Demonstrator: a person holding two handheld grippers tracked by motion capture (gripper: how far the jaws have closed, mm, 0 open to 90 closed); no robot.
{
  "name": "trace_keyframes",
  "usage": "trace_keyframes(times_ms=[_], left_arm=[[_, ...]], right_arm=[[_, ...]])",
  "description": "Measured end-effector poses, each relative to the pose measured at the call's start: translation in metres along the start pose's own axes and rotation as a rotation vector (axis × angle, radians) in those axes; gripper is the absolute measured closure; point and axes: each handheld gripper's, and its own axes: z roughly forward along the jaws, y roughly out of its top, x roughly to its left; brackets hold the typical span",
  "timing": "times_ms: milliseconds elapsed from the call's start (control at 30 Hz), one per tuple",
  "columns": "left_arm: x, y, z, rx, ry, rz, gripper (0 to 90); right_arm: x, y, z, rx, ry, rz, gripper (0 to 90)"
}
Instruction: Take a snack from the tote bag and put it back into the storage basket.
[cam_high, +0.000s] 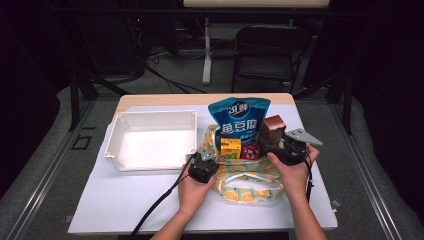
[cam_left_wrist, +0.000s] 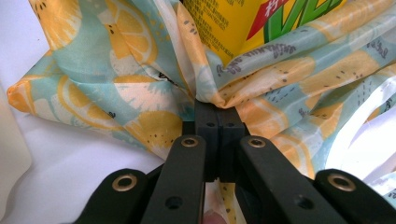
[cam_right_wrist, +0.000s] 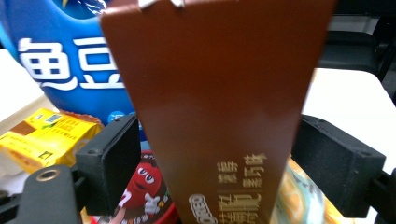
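Left gripper view, thin crumpled lemon-print bag (cam_left_wrist: 140, 93)

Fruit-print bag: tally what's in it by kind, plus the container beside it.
Snack pouches: 1, the blue pouch
Boxes: 2, the brown box and the yellow drink carton
Round red candy packs: 1
White trays: 1, beside the bag
Total: 5

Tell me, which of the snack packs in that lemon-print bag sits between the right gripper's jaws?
The tall brown Oreo box. It stands between the right gripper pads, unlike the blue pouch, yellow carton and red M&M's pack.
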Motion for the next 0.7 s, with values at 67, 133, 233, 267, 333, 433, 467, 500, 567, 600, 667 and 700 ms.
trace_keyframes(times_ms=[67,133,233,267,333,433,467,500,567,600,667,700], left_arm=[[0.000,0.000,0.000,0.001,0.001,0.000,90.0],[-0.001,0.000,0.000,0.000,0.002,0.000,90.0],[-0.001,0.000,0.000,-0.002,0.002,-0.003,90.0],[-0.001,0.000,0.000,-0.002,0.003,-0.003,90.0],[0.000,0.000,-0.002,-0.011,0.006,0.000,90.0],[-0.001,-0.001,-0.005,-0.049,0.006,-0.001,87.6],[-0.001,-0.002,-0.007,-0.061,-0.001,-0.003,86.6],[0.000,-0.002,-0.009,-0.070,-0.008,0.000,85.2],[0.000,-0.002,-0.014,-0.088,-0.010,0.006,79.2],[-0.001,-0.003,-0.017,-0.100,-0.003,0.011,79.2],[-0.002,-0.004,-0.024,-0.118,-0.006,0.016,73.0],[-0.002,-0.004,-0.029,-0.128,-0.013,0.013,69.5]], right_arm=[[0.001,-0.001,0.005,-0.002,-0.001,-0.007,19.1],[0.003,-0.003,0.006,-0.007,-0.008,-0.015,32.5],[0.001,-0.002,0.004,-0.004,-0.031,-0.014,35.6],[-0.001,-0.001,0.001,-0.007,-0.035,-0.005,36.2],[-0.001,0.000,-0.001,-0.003,-0.035,0.002,36.3],[-0.003,0.005,-0.007,-0.020,-0.032,0.011,36.5],[-0.003,0.007,-0.009,-0.029,-0.031,0.017,36.6],[-0.003,0.009,-0.012,-0.033,-0.029,0.019,36.6],[-0.004,0.016,-0.020,-0.052,-0.022,0.022,36.7],[-0.004,0.016,-0.020,-0.052,-0.022,0.022,36.7],[-0.005,0.021,-0.024,-0.066,-0.018,0.034,36.8],[-0.005,0.023,-0.027,-0.066,-0.015,0.035,36.8]])
